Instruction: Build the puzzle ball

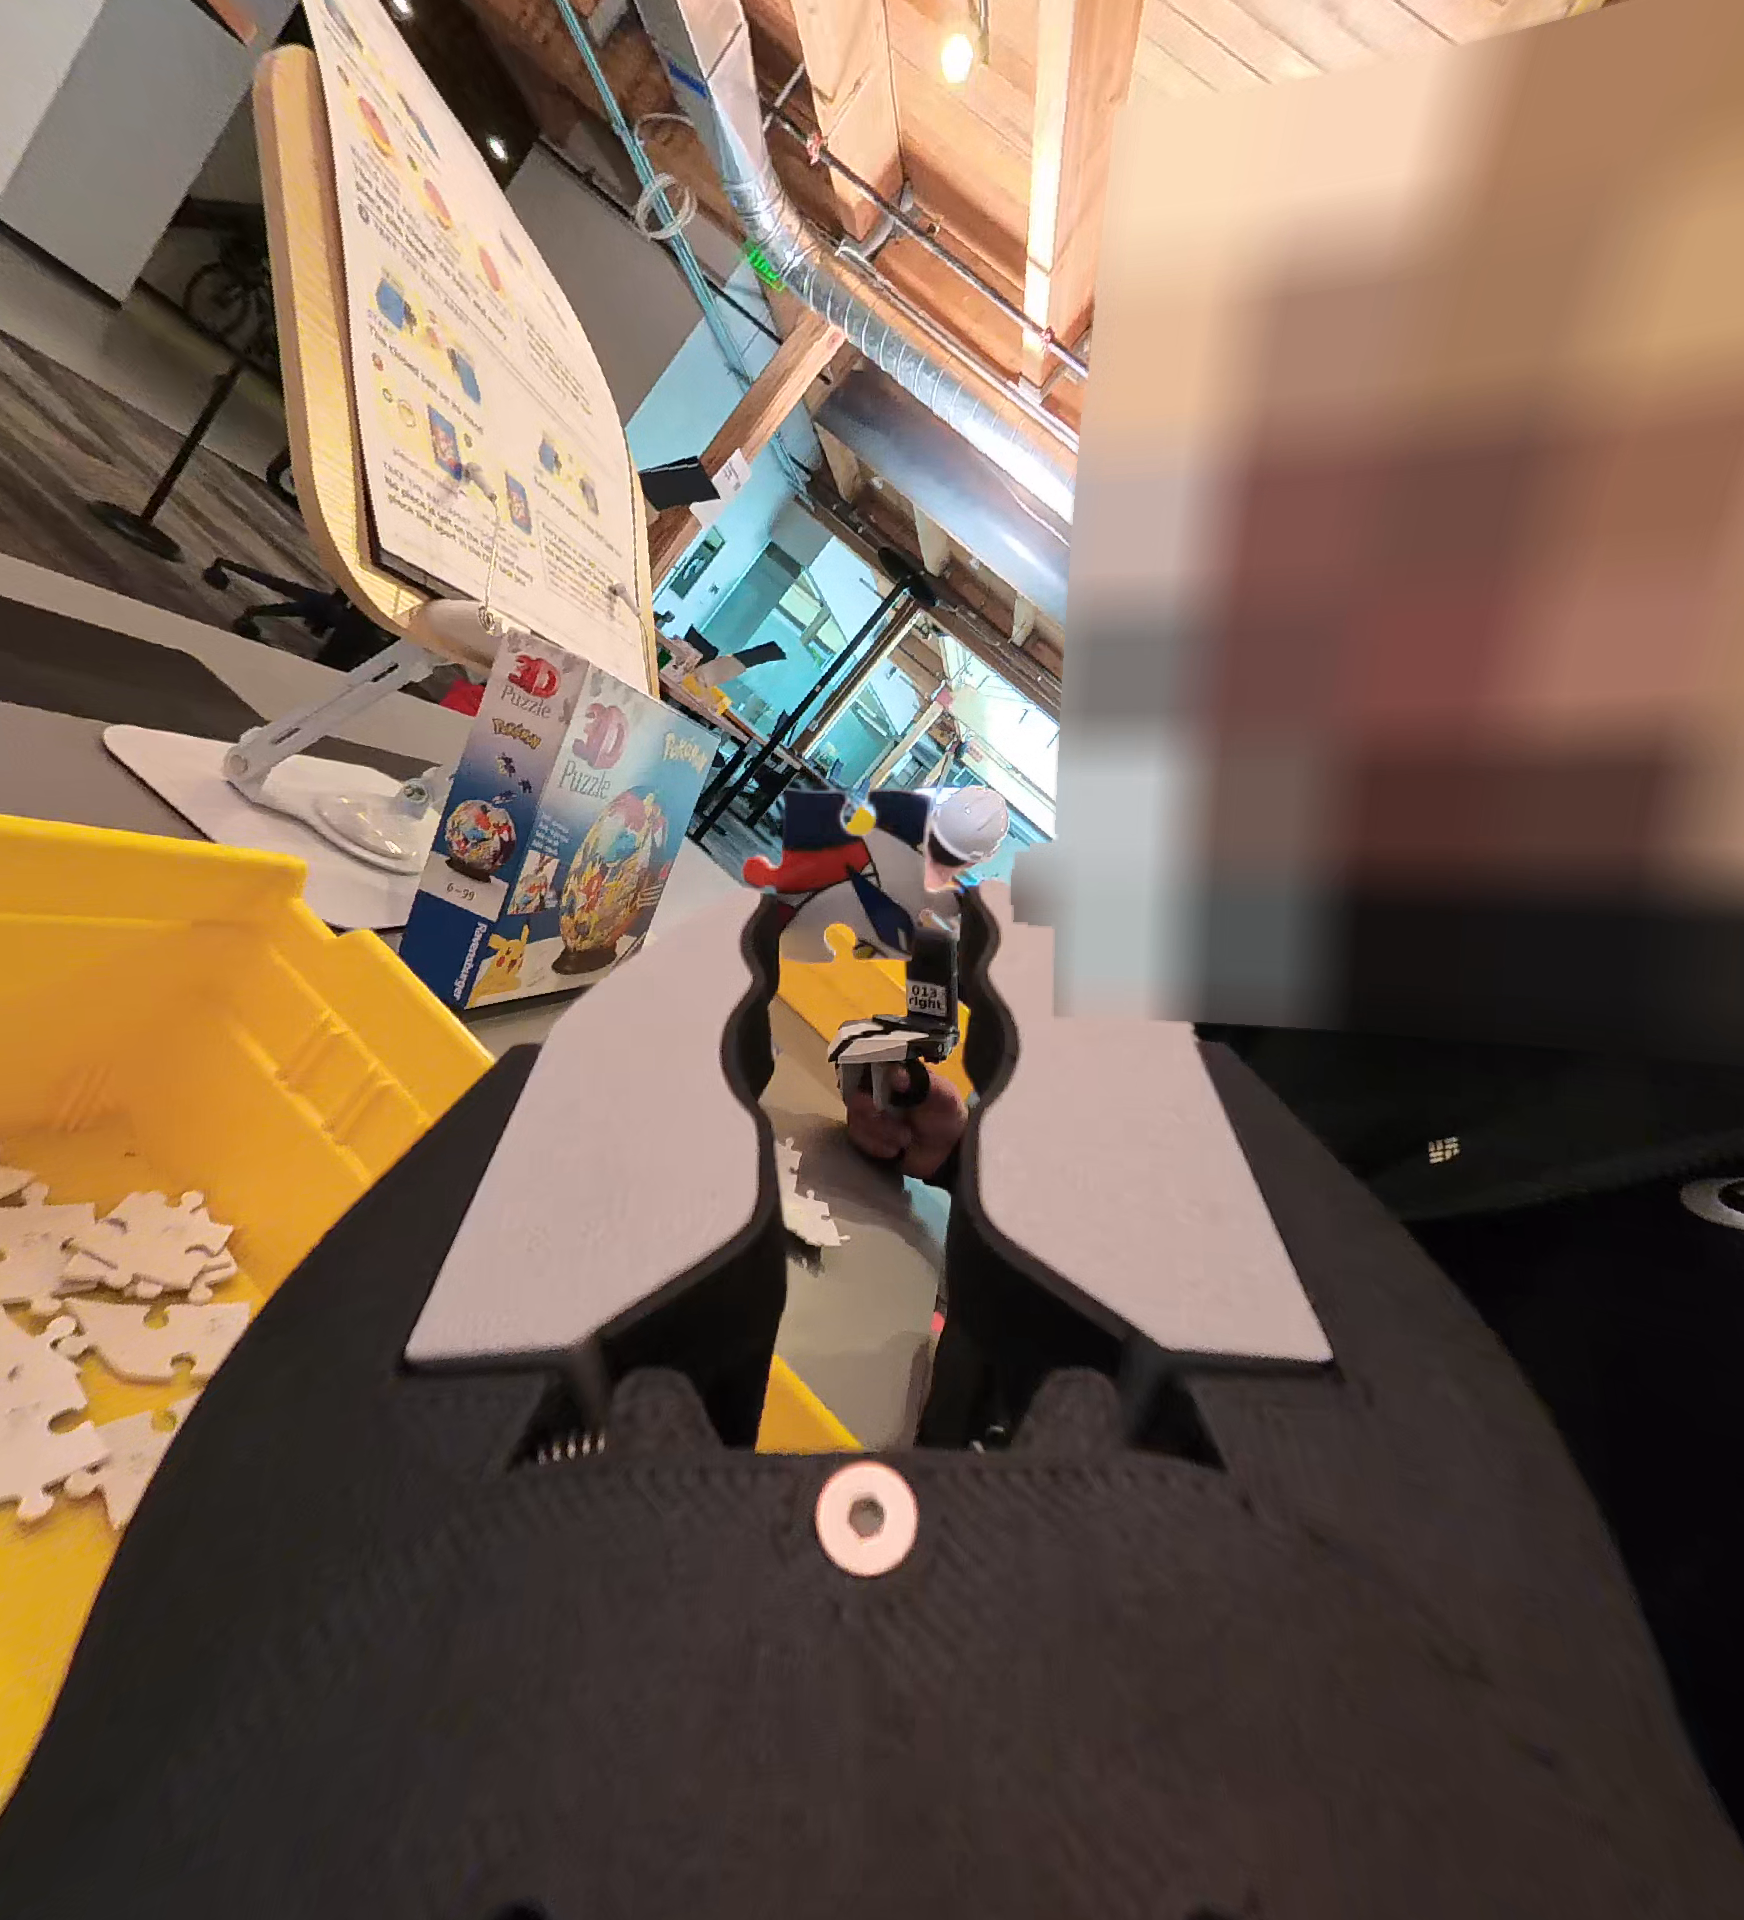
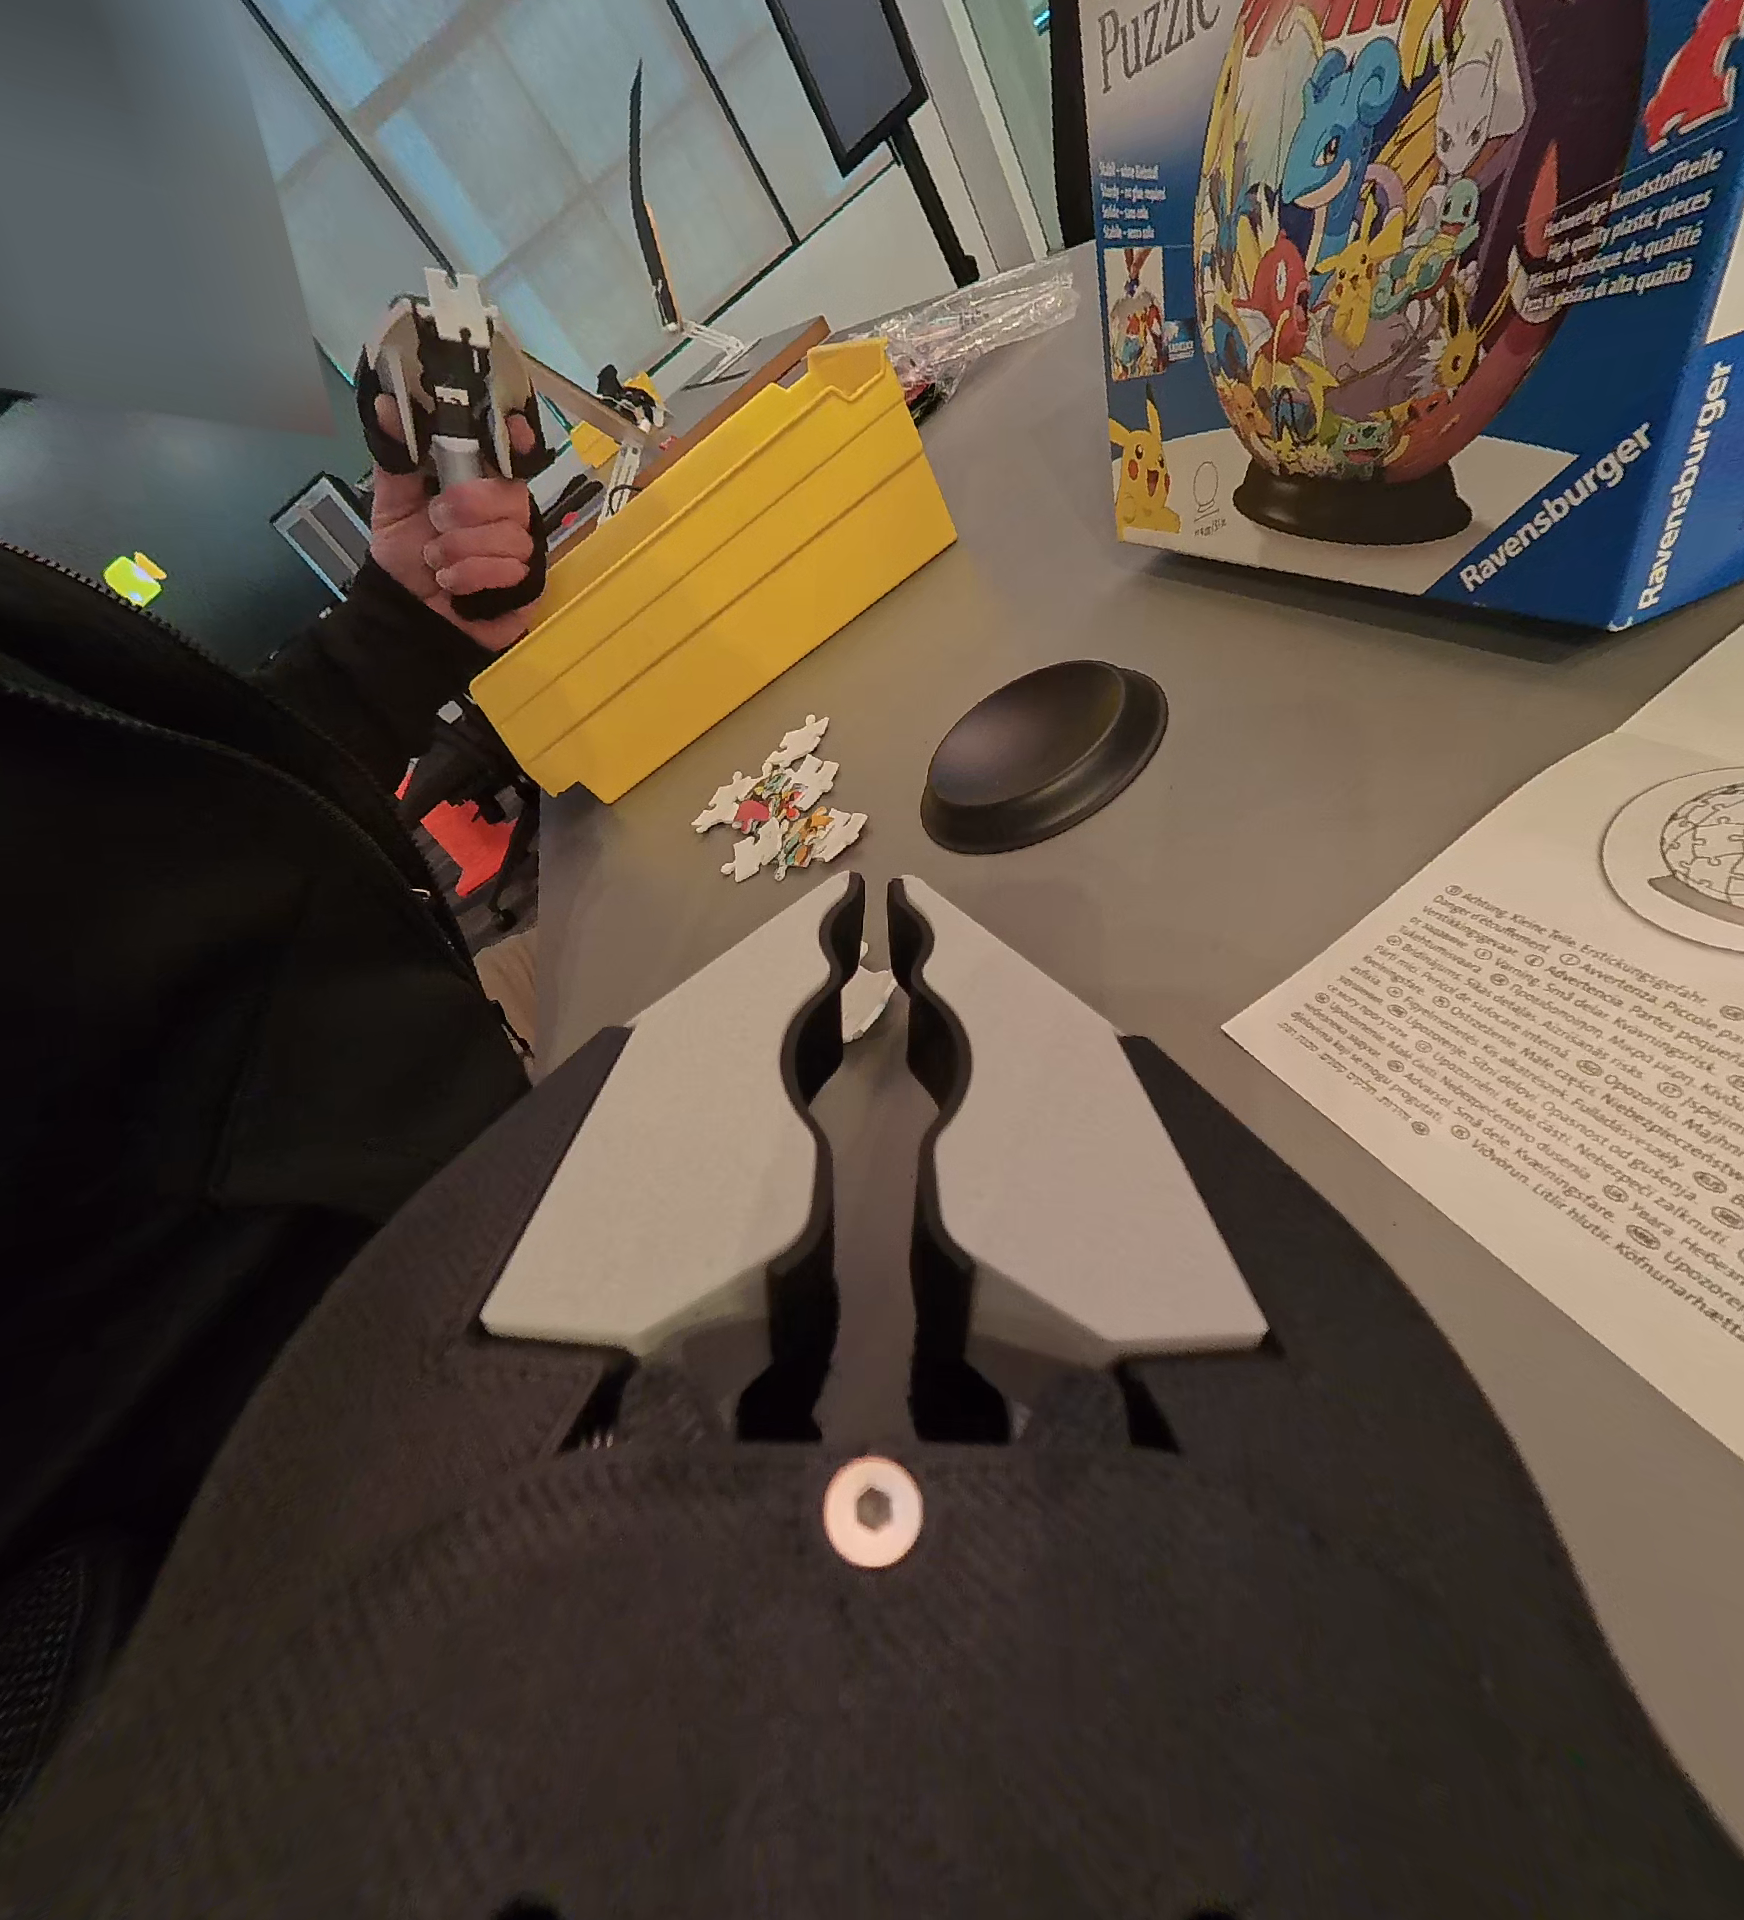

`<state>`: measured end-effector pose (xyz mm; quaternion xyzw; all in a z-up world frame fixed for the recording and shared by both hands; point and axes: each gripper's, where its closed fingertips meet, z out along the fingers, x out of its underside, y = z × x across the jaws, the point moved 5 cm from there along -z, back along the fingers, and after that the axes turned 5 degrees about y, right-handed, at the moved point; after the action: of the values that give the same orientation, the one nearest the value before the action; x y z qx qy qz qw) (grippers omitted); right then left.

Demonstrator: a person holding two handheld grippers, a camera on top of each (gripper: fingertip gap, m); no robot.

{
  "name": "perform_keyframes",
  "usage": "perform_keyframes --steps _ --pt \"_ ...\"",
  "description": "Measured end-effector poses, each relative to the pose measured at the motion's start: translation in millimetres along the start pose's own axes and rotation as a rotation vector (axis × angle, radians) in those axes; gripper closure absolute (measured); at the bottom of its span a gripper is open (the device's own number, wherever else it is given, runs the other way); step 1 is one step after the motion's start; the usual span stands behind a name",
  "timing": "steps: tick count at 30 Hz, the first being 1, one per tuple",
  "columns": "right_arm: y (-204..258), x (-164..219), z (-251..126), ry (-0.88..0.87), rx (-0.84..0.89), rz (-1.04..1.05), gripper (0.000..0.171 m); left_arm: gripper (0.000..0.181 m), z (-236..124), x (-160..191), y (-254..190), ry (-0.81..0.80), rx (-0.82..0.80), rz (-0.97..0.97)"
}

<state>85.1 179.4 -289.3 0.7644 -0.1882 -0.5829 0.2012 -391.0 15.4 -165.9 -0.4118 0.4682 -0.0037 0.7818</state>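
Left wrist view: left gripper [image 1: 863, 914] jaws clamp joined puzzle pieces [image 1: 852, 868] — light, stiff, curved plastic; grip edges; right gripper [image 2: 876, 894] jaws pinch a white piece [image 2: 860, 1000]

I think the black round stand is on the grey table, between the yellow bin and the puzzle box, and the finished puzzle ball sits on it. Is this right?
Not quite: the black stand is empty, as the right wrist view shows. It does sit on the grey table between the yellow bin and the puzzle box.
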Motion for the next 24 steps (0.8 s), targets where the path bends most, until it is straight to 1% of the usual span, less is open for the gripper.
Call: perform_keyframes --steps 3,5,6,8,11,15,16,17,18,19,22,24 --pt "-0.1 0.0 0.1 0.000 0.000 0.001 0.168 0.148 -4.2 4.8 2.4 0.055 -0.085 0.011" --pt "-0.1 0.1 0.1 0.001 -0.001 0.001 0.168 0.148 -8.3 16.3 10.7 0.173 -0.229 0.028" --pt "-0.2 0.1 0.1 0.001 -0.001 0.001 0.168 0.148 -11.3 24.1 17.1 0.248 -0.323 0.038" --pt "-0.3 0.1 0.3 0.003 0.000 0.002 0.168 0.148 -18.6 47.4 32.7 0.468 -0.531 0.066" --pt "-0.5 0.4 0.7 0.005 0.001 0.003 0.168 0.148 -23.2 77.8 46.2 0.722 -0.708 0.094" --pt "-0.5 0.4 0.8 0.007 0.003 0.002 0.168 0.148 -24.7 109.1 55.7 1.000 -0.810 0.100" --pt "-0.5 0.4 0.7 0.006 0.003 0.002 0.168 0.142 -25.1 115.0 56.6 1.059 -0.820 0.090" --pt "-0.4 0.4 0.7 0.006 0.002 0.001 0.168 0.123 -24.1 119.2 56.5 1.095 -0.817 0.079" --pt "-0.4 0.3 0.7 0.005 0.002 0.001 0.168 0.117 -22.2 120.8 55.6 1.112 -0.804 0.078" --pt "-0.4 0.2 0.5 0.004 0.001 0.001 0.168 0.119 -20.8 118.7 56.4 1.110 -0.812 0.099" --pt "-0.3 0.1 0.4 0.003 0.000 0.001 0.168 0.136 -17.5 98.6 69.1 1.027 -0.892 0.146" --pt "-0.3 0.1 0.2 0.002 -0.001 0.001 0.168 0.136 -14.9 86.2 83.4 0.992 -0.942 0.178"
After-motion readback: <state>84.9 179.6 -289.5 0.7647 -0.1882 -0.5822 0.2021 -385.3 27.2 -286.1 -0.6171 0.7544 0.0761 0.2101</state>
